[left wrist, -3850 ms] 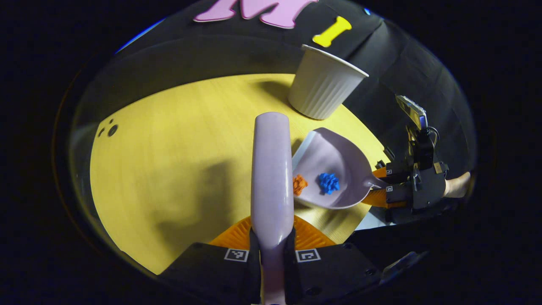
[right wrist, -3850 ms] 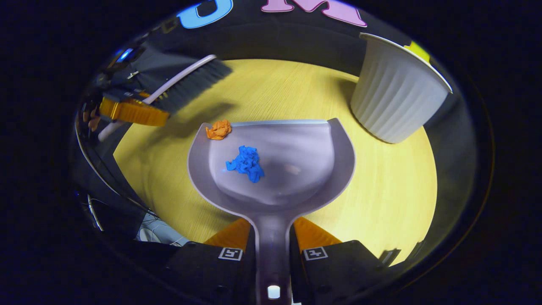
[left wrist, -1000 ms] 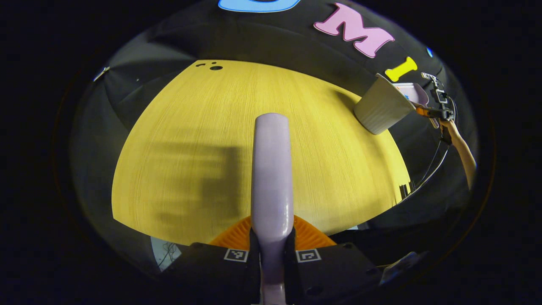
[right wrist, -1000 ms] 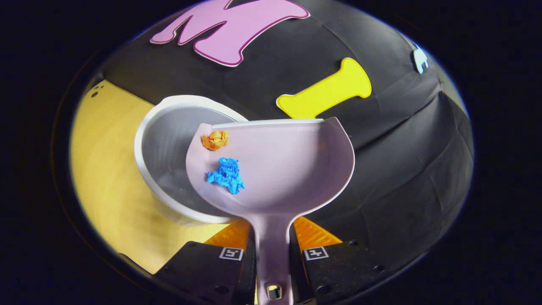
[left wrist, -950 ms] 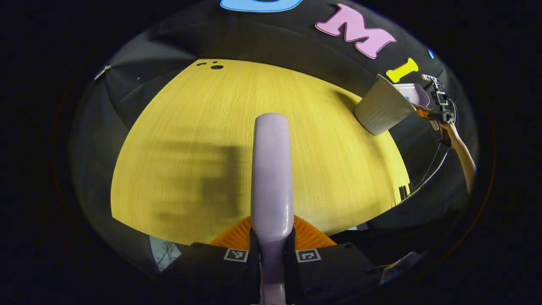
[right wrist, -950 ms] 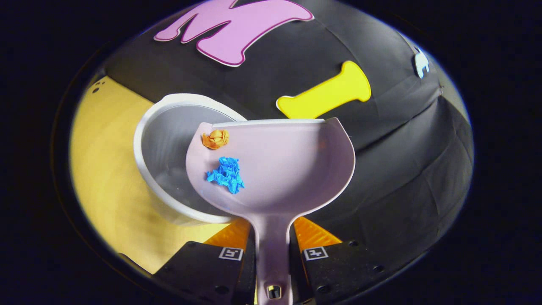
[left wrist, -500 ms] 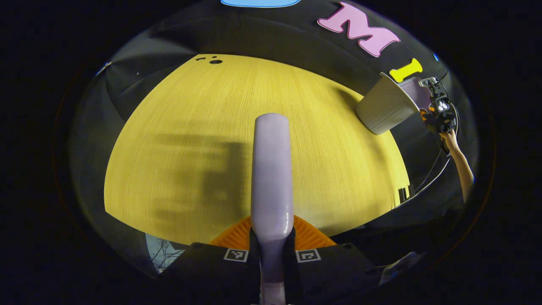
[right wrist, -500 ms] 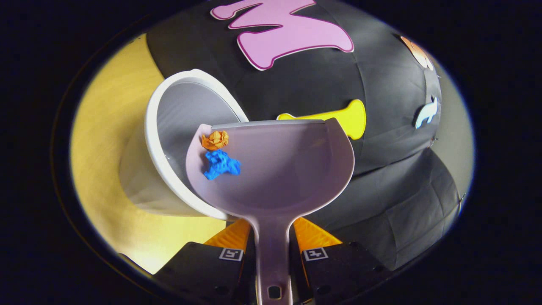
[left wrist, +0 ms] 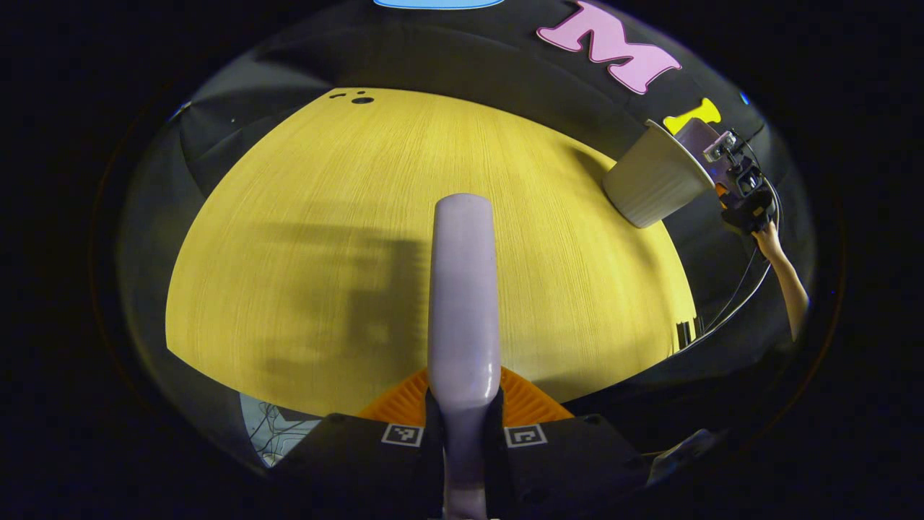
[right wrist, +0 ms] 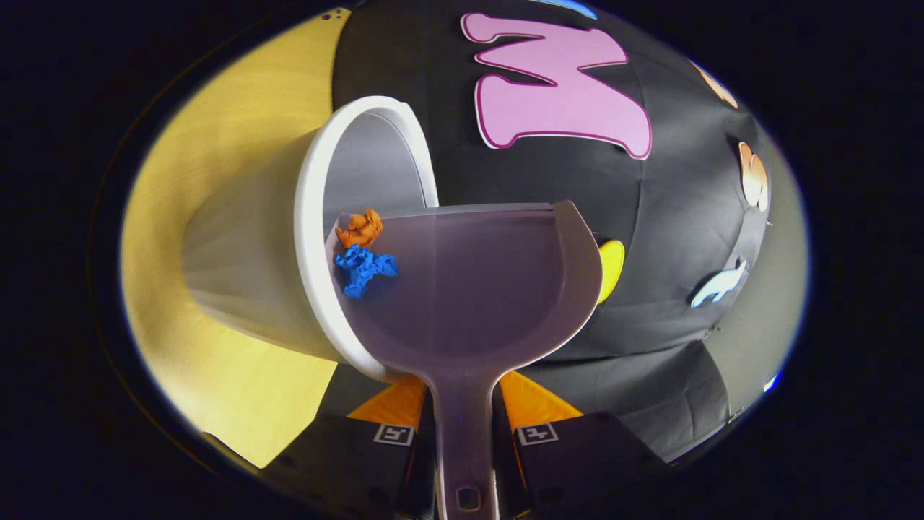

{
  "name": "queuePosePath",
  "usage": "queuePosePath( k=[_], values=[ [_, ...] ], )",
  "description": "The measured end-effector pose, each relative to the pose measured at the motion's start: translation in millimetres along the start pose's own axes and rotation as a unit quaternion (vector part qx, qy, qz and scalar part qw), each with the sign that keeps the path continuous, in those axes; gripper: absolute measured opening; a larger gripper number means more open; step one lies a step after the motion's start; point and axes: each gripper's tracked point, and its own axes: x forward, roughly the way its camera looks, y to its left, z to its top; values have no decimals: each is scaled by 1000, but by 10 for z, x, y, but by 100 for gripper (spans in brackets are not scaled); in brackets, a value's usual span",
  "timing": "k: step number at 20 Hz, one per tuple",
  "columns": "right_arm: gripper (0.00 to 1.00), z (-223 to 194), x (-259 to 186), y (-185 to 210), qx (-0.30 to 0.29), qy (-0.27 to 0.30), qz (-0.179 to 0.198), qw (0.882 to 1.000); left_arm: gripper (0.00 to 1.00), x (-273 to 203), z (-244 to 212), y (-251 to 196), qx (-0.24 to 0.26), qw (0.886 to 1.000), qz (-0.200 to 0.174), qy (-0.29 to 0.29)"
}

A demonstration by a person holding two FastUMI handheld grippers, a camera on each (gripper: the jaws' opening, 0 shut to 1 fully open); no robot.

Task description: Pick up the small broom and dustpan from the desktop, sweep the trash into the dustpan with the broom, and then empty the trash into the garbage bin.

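Note:
My right gripper [right wrist: 463,412] is shut on the handle of the lilac dustpan [right wrist: 476,289], which is rolled over toward the white ribbed garbage bin [right wrist: 245,253]. An orange paper scrap [right wrist: 359,228] and a blue paper scrap [right wrist: 363,269] lie at the pan's low left edge, right at the bin's rim. My left gripper [left wrist: 463,412] is shut on the lilac broom handle [left wrist: 463,289], held above the yellow desktop [left wrist: 325,217]. In the left gripper view the bin [left wrist: 653,180] stands at the far right with the dustpan [left wrist: 699,139] and the right gripper [left wrist: 740,189] over it.
The bin stands near the desktop's far right corner, close to the black cloth wall. A person's forearm [left wrist: 783,278] reaches up behind the right gripper, with a cable [left wrist: 736,296] hanging beside it. Small dark holes [left wrist: 357,98] mark the desk's far edge.
The dustpan has rolled further toward the bin over the last second, and both scraps have slid to its left edge by the rim. The broom has stayed nearly still.

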Motion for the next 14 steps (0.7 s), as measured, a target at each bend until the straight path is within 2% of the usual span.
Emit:
queuePosePath(
  k=[4, 14],
  values=[
    [36, -26, -14, -5, -35, -10, 2, 999, 27, 39, -4, -22, 3, 1000, 2, 2],
    [37, -63, -6, 30, -15, -1, 22, 1000, 27, 95, 60, -71, 7, 1000, 2, 1]
  ],
)
